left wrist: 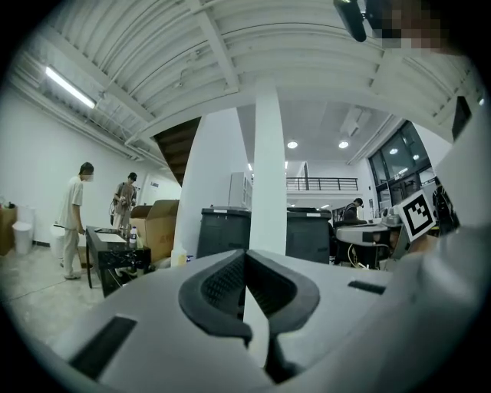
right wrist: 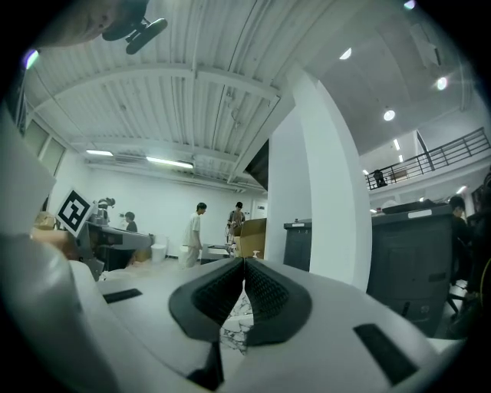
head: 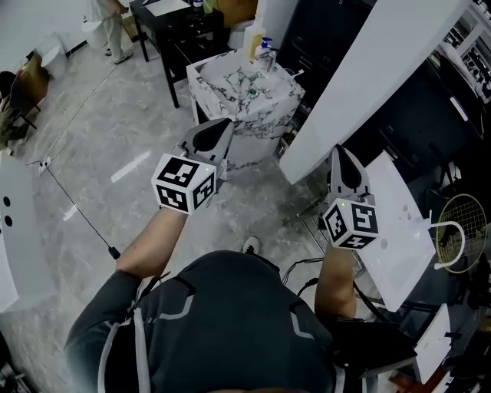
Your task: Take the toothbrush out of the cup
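A marble-patterned washstand [head: 247,90] stands ahead on the grey floor, with a yellow bottle [head: 254,44] and small blue-and-white items [head: 267,52] at its back edge. I cannot make out a cup or a toothbrush among them. My left gripper [head: 215,132] is held level in the air, short of the stand, shut with nothing in it. My right gripper [head: 342,156] is level beside the white pillar [head: 367,80], also shut and empty. In the left gripper view the pads of the gripper [left wrist: 245,285] meet. In the right gripper view the gripper [right wrist: 244,290] is shut, with a bit of marble [right wrist: 233,328] below it.
A black table [head: 175,24] stands beyond the washstand, and a person [head: 108,21] is at the far left. A white desk panel [head: 400,230] and a round racket-like frame [head: 461,232] are at the right. A cable [head: 79,209] runs across the floor. Dark bins [left wrist: 224,230] flank the pillar.
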A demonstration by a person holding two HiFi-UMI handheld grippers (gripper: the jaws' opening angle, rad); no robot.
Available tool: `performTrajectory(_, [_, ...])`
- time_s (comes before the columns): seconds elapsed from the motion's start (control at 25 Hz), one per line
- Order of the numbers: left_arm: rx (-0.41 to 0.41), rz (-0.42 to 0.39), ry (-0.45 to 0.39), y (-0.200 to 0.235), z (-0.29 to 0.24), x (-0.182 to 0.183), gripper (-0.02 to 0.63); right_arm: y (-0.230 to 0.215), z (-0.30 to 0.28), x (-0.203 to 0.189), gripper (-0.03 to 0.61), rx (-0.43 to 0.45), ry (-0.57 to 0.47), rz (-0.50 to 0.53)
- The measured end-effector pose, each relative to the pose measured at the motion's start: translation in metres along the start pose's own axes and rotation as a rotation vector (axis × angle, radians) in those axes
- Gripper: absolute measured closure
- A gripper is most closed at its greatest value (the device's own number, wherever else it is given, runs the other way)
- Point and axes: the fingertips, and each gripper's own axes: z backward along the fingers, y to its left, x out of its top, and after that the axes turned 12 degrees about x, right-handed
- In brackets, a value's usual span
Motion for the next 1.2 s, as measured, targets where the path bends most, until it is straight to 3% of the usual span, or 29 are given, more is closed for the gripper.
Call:
performTrajectory(0.44, [0.039,-0.031,0.040,-0.040,-0.112,-0.011,0.604,-0.114,-0.037,-0.023,0.551,0.055,0.008,-0.020])
performTrajectory(0.68, [0.051,-0.058,0.064,-0.048,-0.155,-0.016,0.604,-0.152,-0.059,-0.031,0.551,0.082,0.014,-0.031])
performTrajectory(1.2, [-0.027,-0.026,0.085,0.003,-0.266,-0.029,0.604,-0.189,-0.148,-0.038,0.551,0.022,0.035,-0.030])
